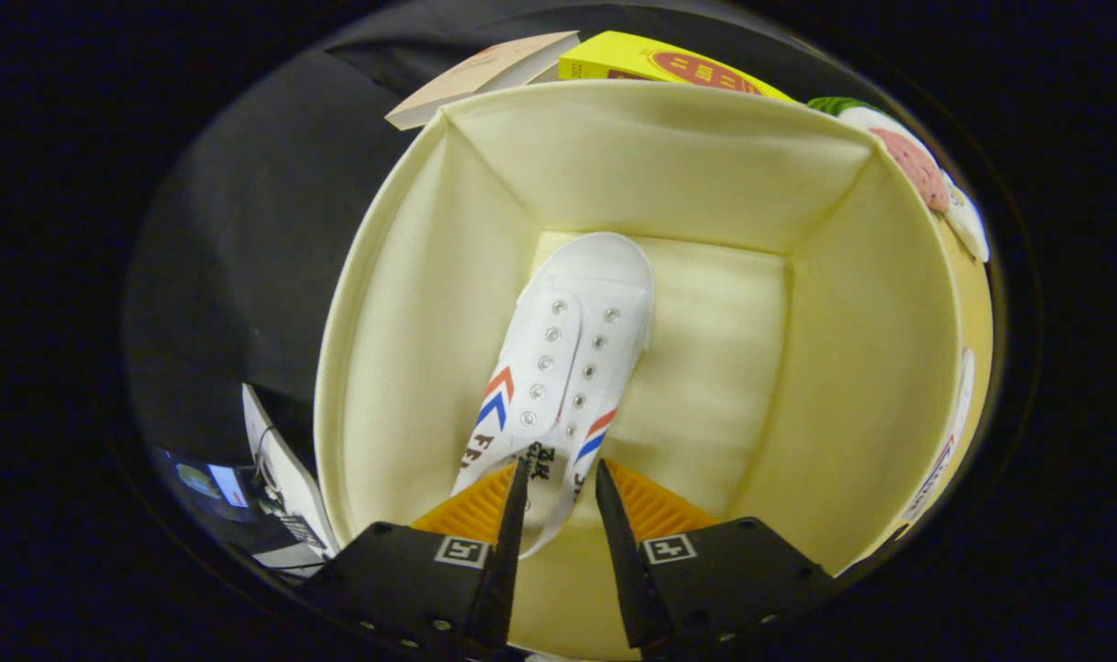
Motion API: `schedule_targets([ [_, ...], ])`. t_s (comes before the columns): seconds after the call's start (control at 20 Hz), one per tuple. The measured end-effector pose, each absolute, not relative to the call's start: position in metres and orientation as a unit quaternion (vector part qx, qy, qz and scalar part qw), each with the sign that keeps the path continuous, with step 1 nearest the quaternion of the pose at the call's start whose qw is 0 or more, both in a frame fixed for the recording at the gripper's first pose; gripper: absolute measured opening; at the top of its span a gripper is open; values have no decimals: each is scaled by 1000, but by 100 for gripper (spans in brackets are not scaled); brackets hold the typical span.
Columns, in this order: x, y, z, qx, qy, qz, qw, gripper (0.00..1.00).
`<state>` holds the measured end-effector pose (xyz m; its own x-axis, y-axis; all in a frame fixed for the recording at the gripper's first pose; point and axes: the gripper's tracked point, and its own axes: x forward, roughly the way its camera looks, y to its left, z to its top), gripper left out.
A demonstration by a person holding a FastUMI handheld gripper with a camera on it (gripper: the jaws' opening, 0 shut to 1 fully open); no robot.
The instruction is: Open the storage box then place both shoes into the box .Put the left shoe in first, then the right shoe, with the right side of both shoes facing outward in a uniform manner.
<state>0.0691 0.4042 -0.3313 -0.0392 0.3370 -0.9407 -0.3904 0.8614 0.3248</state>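
- The box [429, 303] stands open on the table [245, 239], and the gripper [561, 478] looks down into it from above.
- A shoe [563, 359] is inside the box, toe towards the far wall and heel towards the fingers.
- The shoe sits left of the middle of the box floor; the floor to its right is bare.
- The two fingers stand at the shoe's heel end, a gap between them, and the tongue runs into that gap.
- Beyond the far wall lie a book [480, 78] on the left and a carton [659, 64] to its right.
- A device [278, 478] with a cable stands left of the box, near the fingers.
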Motion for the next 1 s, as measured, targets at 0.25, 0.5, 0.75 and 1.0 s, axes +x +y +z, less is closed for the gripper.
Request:
schedule_targets([
  [0.25, 52, 370, -276, -51, 644, 335, 686, 92],
  [0.5, 55, 316, -222, -39, 601, 373, 706, 97],
  [0.75, 85, 224, -222, -21, 593, 353, 723, 96],
  [1.0, 118, 126, -256, -6, 600, 291, 745, 97],
])
